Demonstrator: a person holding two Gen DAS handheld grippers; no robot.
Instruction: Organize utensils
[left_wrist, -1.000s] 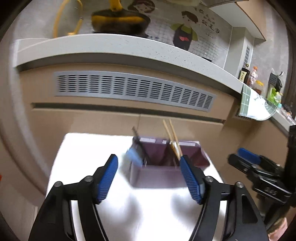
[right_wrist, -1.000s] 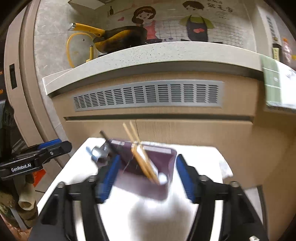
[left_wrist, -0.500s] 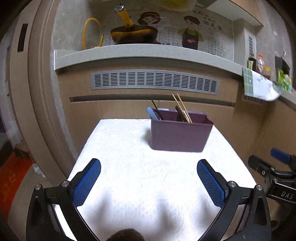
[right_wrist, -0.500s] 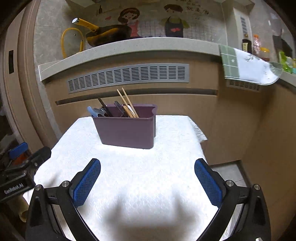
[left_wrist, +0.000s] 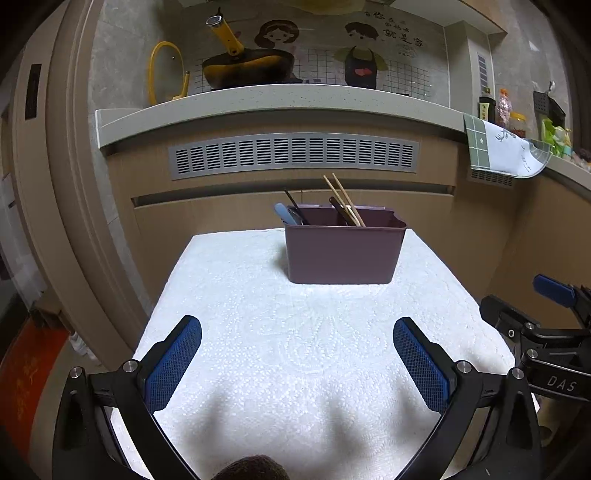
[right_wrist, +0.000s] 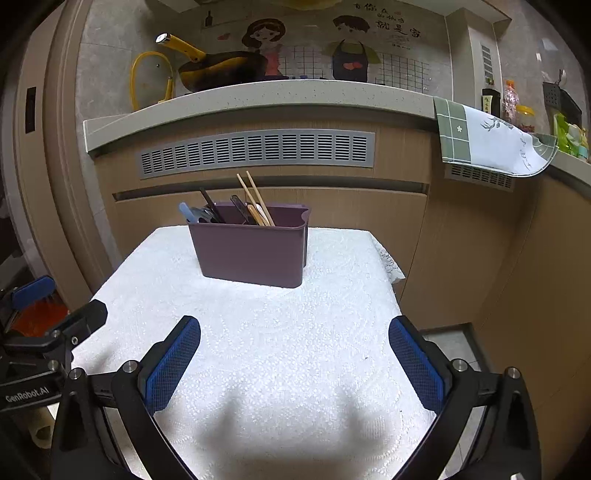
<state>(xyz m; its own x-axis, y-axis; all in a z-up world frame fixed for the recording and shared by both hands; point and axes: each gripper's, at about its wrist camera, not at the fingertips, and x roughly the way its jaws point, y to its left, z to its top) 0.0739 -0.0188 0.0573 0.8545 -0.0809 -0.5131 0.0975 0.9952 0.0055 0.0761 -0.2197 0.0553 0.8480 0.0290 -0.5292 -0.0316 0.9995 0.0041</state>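
A purple bin (left_wrist: 341, 251) is seen standing upright on a table covered by a white textured cloth (left_wrist: 295, 350), towards the far end of the table from both grippers. Inside the bin, a pair of light wooden chopsticks (left_wrist: 341, 199) is leaned so that the tips rise above the rim on the right part of the bin. Left of the chopsticks, a dark handle (left_wrist: 338, 208) is propped, and at the left end of the bin a pale blue handle (left_wrist: 284, 214) and a thin dark stick (left_wrist: 291, 201) are seen poking out. What lies deeper in the bin cannot be told.

The left gripper (left_wrist: 297, 354) is held over the near part of the cloth, well apart from the bin, with its blue pads (left_wrist: 173, 363) spread wide; its jaws have just been opening, and nothing but bare cloth is seen between them. The right gripper (right_wrist: 293, 354) is held likewise in front of the bin, its jaws also just opened wide and empty. In the right wrist view the bin (right_wrist: 251, 251) is shown slightly left of centre.

Behind the bin, a cabinet front with a grey vent grille (left_wrist: 293, 153) is seen, topped by a pale counter (left_wrist: 277, 101). On the counter, a dark pan with a yellow handle (left_wrist: 243, 66) is placed.
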